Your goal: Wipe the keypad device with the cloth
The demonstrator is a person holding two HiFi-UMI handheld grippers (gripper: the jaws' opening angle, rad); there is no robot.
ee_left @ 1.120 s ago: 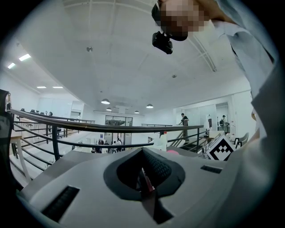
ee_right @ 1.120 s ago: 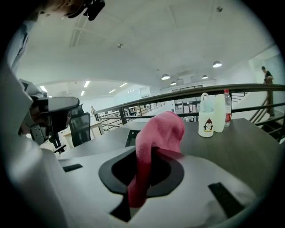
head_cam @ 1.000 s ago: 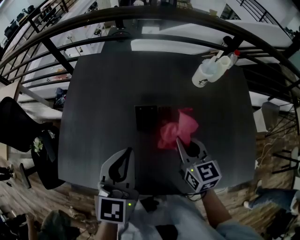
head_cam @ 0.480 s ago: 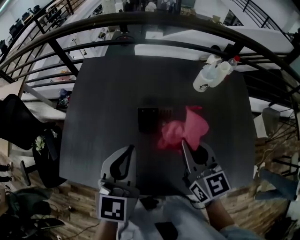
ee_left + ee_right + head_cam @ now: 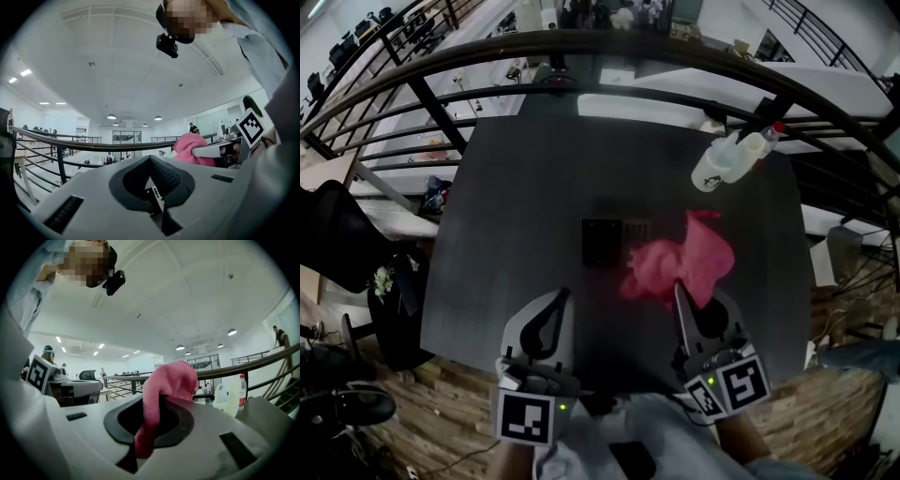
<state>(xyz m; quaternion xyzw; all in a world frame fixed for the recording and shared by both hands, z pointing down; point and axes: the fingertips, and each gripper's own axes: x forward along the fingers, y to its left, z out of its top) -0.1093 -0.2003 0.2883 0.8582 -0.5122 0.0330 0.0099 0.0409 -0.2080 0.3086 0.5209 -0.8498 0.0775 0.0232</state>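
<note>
The black keypad device (image 5: 613,241) lies flat near the middle of the dark table (image 5: 506,206). A pink cloth (image 5: 684,265) hangs in a bunch just right of it, its left edge over the device's right end. My right gripper (image 5: 682,292) is shut on the pink cloth (image 5: 161,394), which folds up out of the jaws in the right gripper view. My left gripper (image 5: 560,302) is at the table's near edge, left of the device, jaws closed with nothing between them. In the left gripper view the pink cloth (image 5: 190,149) and right gripper show at the right.
A white jug (image 5: 715,161) and a clear bottle with a red cap (image 5: 761,142) lie at the table's far right corner. A dark railing (image 5: 609,47) curves round the far side. A black office chair (image 5: 337,248) stands to the left.
My right gripper has drawn back toward me and to the right with the cloth, which now lies further right of the keypad device. The left gripper has hardly moved.
</note>
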